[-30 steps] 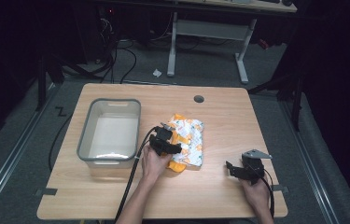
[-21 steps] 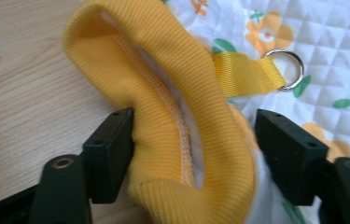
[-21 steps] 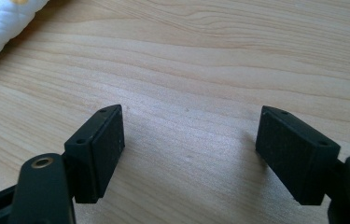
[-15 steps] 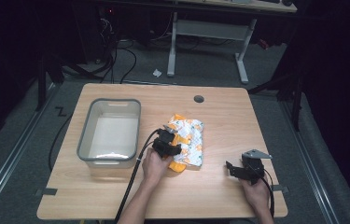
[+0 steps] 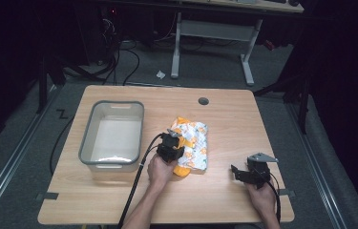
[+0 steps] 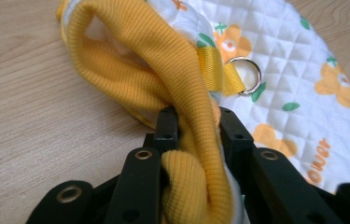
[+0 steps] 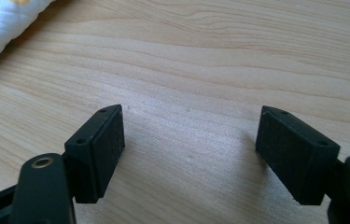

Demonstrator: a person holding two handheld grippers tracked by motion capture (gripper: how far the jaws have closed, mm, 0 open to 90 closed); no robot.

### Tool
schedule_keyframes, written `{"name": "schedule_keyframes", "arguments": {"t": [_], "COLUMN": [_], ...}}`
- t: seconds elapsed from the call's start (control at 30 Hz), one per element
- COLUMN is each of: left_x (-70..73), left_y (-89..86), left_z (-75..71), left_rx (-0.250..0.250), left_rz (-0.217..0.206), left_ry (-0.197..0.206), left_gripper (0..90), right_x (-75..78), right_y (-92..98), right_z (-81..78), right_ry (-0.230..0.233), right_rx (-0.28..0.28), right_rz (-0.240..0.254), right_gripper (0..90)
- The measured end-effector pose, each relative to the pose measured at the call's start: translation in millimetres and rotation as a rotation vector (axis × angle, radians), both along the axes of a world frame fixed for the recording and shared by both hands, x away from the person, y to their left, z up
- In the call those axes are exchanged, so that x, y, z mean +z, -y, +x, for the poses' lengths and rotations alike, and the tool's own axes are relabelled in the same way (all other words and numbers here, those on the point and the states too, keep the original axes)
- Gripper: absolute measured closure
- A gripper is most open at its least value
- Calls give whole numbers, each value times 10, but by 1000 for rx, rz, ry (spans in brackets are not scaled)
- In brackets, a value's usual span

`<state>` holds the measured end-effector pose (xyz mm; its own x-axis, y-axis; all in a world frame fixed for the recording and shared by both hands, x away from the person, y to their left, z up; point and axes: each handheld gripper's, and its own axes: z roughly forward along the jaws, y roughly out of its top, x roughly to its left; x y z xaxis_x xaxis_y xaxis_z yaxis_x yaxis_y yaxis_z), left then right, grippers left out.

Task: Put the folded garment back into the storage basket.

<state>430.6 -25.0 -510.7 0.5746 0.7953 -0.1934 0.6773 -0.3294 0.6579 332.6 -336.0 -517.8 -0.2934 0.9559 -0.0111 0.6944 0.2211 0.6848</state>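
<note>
From my remote seat I see a pale wooden counter (image 5: 119,205) standing on grey carpeted floor (image 5: 19,143) in a dark room, black cables (image 5: 119,57) trailing behind it, beside a white-legged desk (image 5: 243,36) and a scrap of white paper (image 5: 160,74).

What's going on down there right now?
Left gripper just closed on garment's yellow ribbed edge. Right gripper open over bare table. Nothing in the way.
</note>
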Motion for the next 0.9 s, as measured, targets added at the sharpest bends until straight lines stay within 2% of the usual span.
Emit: {"name": "schedule_keyframes", "arguments": {"t": [0.2,0.43,0.9], "left_x": [153,341,598], "left_y": [-25,-115,-258], "left_z": [-81,-177,-332], "left_rx": [-12,-23,-56], "left_rz": [-48,-84,-170], "left_ry": [29,74,116], "left_gripper": [736,740,742], "right_x": [-1,0,-1], "right_y": [1,0,1], "right_z": [0,0,1], "right_ry": [1,0,1], "right_rx": [1,0,1], "right_rz": [-1,0,-1], "right_gripper": [238,238,239]}}
